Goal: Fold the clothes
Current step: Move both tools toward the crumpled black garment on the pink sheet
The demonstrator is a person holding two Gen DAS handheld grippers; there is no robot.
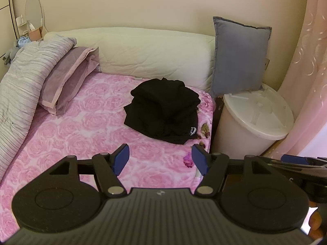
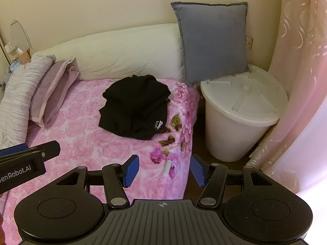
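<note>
Black clothes [image 1: 163,110] lie in a folded stack on the bed [image 1: 85,126], toward its right edge and near the white bin [image 1: 253,122]. Layers sit squared on top of each other, a white logo at the bottom corner, so I judge the stack already folded; whether more remains I can't say. My left gripper [image 1: 160,159] hovers short of the pile, fingers spread, holding nothing. My right gripper [image 2: 164,170] does likewise over the bed's edge, spread and empty.
</note>
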